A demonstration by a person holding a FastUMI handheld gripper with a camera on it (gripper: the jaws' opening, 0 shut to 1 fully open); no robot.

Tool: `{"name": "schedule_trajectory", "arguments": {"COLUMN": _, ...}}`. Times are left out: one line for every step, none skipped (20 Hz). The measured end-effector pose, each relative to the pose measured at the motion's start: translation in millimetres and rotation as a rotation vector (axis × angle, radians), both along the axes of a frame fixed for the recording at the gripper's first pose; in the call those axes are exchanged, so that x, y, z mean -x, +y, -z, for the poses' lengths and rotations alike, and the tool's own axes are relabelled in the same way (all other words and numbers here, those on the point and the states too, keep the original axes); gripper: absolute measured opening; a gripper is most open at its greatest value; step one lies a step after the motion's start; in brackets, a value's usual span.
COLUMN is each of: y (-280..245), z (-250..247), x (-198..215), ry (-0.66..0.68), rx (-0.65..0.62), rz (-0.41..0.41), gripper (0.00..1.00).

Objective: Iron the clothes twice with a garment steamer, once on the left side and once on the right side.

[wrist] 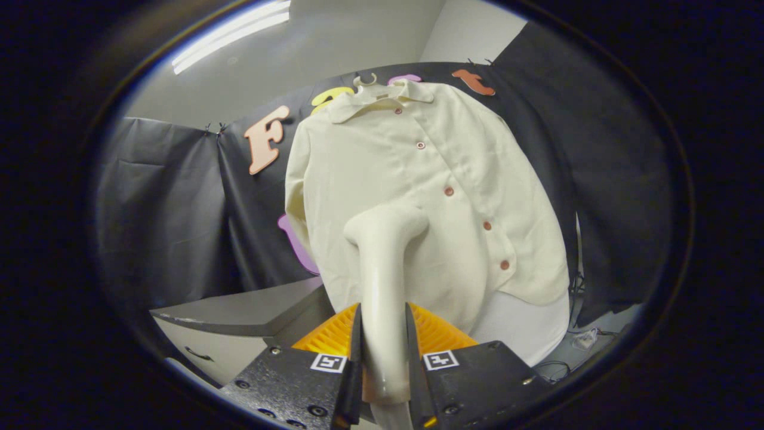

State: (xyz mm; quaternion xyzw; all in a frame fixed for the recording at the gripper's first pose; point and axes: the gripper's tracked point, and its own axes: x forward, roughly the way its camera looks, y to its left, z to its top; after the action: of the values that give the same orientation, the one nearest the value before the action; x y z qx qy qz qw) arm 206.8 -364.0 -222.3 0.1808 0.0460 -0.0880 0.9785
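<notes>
A cream steamer is clamped between the two fingers of the hand-held gripper at the lower centre of the frame. Both fingers are pressed against its handle, so the tool is held firmly and is steered by the wrist alone. The steamer's head is seen at mid-frame, bent over toward the shirt and laid on or just off the cloth; contact cannot be told for sure, since both are nearly the same pale colour.

The shirt is hung on a hanger at the upper centre, against the booth wall, so that its front is spread flat and open to the steamer. A row of buttons is seen down its placket, right of the steamer's head. The head is thus placed on the panel to the left of the placket, low on the shirt. A pass over that side is judged to be in hand; the panel beyond the buttons is probably left for the other pass.

A dark table is seen at the lower left, beside the shirt's hem.
</notes>
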Motion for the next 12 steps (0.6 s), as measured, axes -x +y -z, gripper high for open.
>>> {"name": "schedule_trajectory", "arguments": {"y": 2, "z": 9, "x": 3, "ry": 0.008, "rx": -0.003, "rz": -0.003, "gripper": 0.33}}
{"name": "schedule_trajectory", "arguments": {"y": 3, "z": 19, "x": 5, "ry": 0.017, "rx": -0.012, "rz": -0.008, "gripper": 0.33}}
{"name": "schedule_trajectory", "arguments": {"y": 4, "z": 29, "x": 8, "ry": 0.03, "rx": -0.02, "rz": -0.015, "gripper": 0.32}}
{"name": "schedule_trajectory", "arguments": {"y": 4, "z": 39, "x": 11, "ry": 0.039, "rx": -0.021, "rz": -0.019, "gripper": 0.32}}
{"name": "schedule_trajectory", "arguments": {"y": 5, "z": 47, "x": 14, "ry": 0.045, "rx": -0.023, "rz": -0.019, "gripper": 0.32}}
{"name": "schedule_trajectory", "arguments": {"y": 5, "z": 57, "x": 16, "ry": 0.054, "rx": -0.033, "rz": -0.025, "gripper": 0.32}}
{"name": "schedule_trajectory", "arguments": {"y": 6, "z": 66, "x": 19, "ry": 0.062, "rx": -0.044, "rz": -0.031, "gripper": 0.32}}
{"name": "schedule_trajectory", "arguments": {"y": 6, "z": 75, "x": 22, "ry": 0.068, "rx": -0.049, "rz": -0.033, "gripper": 0.32}}
{"name": "schedule_trajectory", "arguments": {"y": 5, "z": 84, "x": 24, "ry": 0.073, "rx": -0.053, "rz": -0.035, "gripper": 0.33}}
{"name": "schedule_trajectory", "arguments": {"y": 4, "z": 93, "x": 26, "ry": 0.08, "rx": -0.064, "rz": -0.038, "gripper": 0.33}}
{"name": "schedule_trajectory", "arguments": {"y": 4, "z": 101, "x": 29, "ry": 0.083, "rx": -0.075, "rz": -0.041, "gripper": 0.33}}
{"name": "schedule_trajectory", "arguments": {"y": 4, "z": 108, "x": 32, "ry": 0.086, "rx": -0.085, "rz": -0.045, "gripper": 0.33}}
